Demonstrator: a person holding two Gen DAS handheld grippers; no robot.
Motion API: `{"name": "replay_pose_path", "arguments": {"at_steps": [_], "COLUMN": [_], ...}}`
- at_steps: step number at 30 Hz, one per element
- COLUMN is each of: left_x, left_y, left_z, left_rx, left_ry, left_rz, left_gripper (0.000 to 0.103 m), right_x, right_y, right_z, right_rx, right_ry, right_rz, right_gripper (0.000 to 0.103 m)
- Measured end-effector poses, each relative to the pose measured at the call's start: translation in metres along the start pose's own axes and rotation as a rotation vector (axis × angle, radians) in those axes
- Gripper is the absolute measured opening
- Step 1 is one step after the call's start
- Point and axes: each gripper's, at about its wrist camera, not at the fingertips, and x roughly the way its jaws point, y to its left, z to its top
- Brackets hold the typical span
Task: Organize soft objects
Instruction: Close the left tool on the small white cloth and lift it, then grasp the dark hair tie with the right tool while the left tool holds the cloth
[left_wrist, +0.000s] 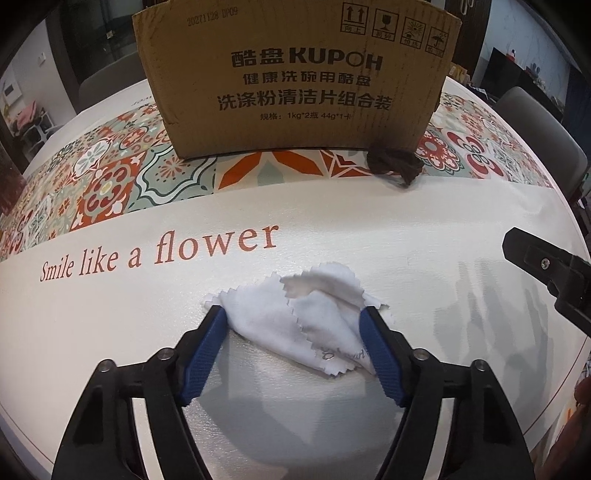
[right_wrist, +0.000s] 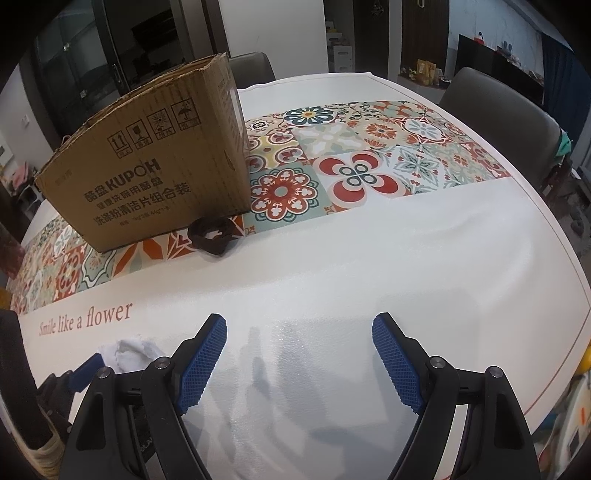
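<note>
A crumpled white cloth (left_wrist: 306, 317) with zigzag edges lies on the white tablecloth. My left gripper (left_wrist: 295, 317) is open, its blue pads (left_wrist: 207, 350) on either side of the cloth, low at the table. The cloth also shows at the lower left of the right wrist view (right_wrist: 129, 352). A dark brown scrunchie (left_wrist: 393, 162) lies by the front right corner of a cardboard box (left_wrist: 295, 74); both show in the right wrist view, the scrunchie (right_wrist: 214, 234) and the box (right_wrist: 155, 158). My right gripper (right_wrist: 299, 328) is open and empty above bare tablecloth; it shows at the right edge of the left wrist view (left_wrist: 546, 269).
The table (right_wrist: 406, 258) carries a white cloth with a patterned tile band and the words "Smile like a flower". Grey chairs (right_wrist: 502, 110) stand behind the far edge. Shelves and furniture fill the room beyond.
</note>
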Motion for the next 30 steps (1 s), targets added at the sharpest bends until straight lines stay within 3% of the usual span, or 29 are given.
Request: {"name": "replay_pose_path", "arguments": {"at_steps": [2, 9, 11, 20, 30], "left_x": [-0.002, -0.004, -0.003, -0.001, -0.001], "left_y": [0.0, -0.001, 0.0, 0.019, 0.047], "left_z": [0.0, 0.001, 0.001, 0.008, 0.026], "left_rx": [0.003, 0.014, 0.018, -0.038, -0.095], "left_ry": [-0.009, -0.031, -0.036, -0.034, -0.077], "left_rz": [-0.003, -0.009, -0.012, -0.029, 0.015], "left_gripper": [0.055, 0.027, 0.013, 0.01, 0.01], "right_x": [0.0, 0.002, 0.003, 0.011, 0.03], "right_y": [0.0, 0.005, 0.009, 0.03, 0.055], "right_z": [0.0, 0.003, 0.005, 0.017, 0.032], "right_rx": [0.0, -0.002, -0.008, -0.038, -0.083], "right_ry": [-0.001, 0.001, -0.002, -0.008, 0.005], "right_rz": [0.0, 0.008, 0.013, 0.033, 0.031], "right_gripper": [0.082, 0.082, 0.082, 0.082, 0.082]}}
